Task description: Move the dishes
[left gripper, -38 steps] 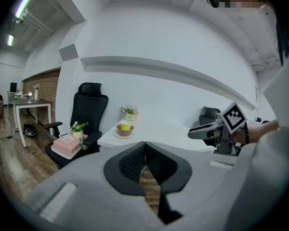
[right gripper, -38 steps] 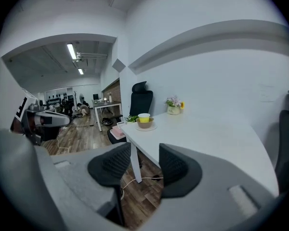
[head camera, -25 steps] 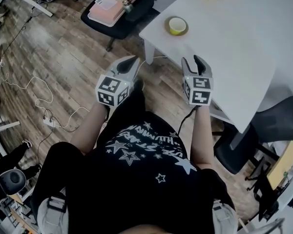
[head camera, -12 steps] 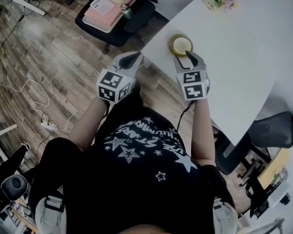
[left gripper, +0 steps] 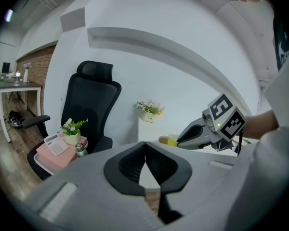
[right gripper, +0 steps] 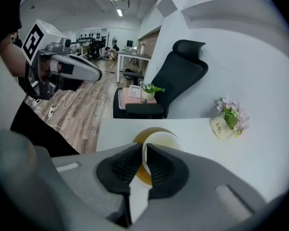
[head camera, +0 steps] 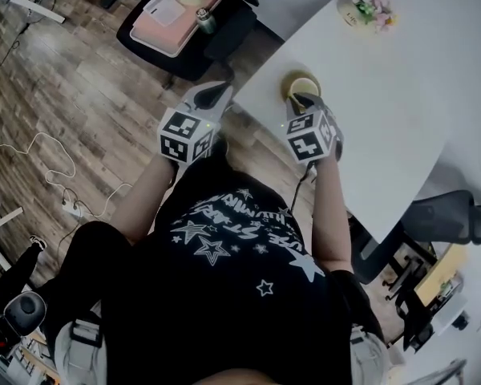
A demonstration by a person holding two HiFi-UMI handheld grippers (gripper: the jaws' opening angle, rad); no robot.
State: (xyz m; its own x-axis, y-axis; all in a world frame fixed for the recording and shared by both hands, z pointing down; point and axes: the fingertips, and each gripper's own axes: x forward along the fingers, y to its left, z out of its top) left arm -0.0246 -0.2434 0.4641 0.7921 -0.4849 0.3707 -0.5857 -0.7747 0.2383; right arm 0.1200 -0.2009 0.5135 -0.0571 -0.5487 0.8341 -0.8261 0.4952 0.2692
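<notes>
A pale yellow cup [head camera: 304, 86] stands on a brown saucer [head camera: 288, 83] near the corner of the white table [head camera: 385, 103]. My right gripper [head camera: 305, 99] reaches over the table edge, its jaws closed on the cup's near rim [right gripper: 161, 138]; the saucer [right gripper: 136, 138] shows beneath them. My left gripper [head camera: 218, 94] hangs just off the table's corner over the wooden floor, shut with nothing between its pads [left gripper: 145, 146]. The left gripper view shows the right gripper [left gripper: 181, 139] at the cup [left gripper: 169, 140].
A small flower pot [head camera: 359, 5] stands farther back on the table. A black office chair [head camera: 184, 30] beyond the corner carries a pink tray, a small plant and a calculator. Cables lie on the floor at the left. Another dark chair [head camera: 453, 215] stands at the right.
My right gripper has moved forward over the table edge to the cup and closed on its rim. The left gripper has stayed by the corner.
</notes>
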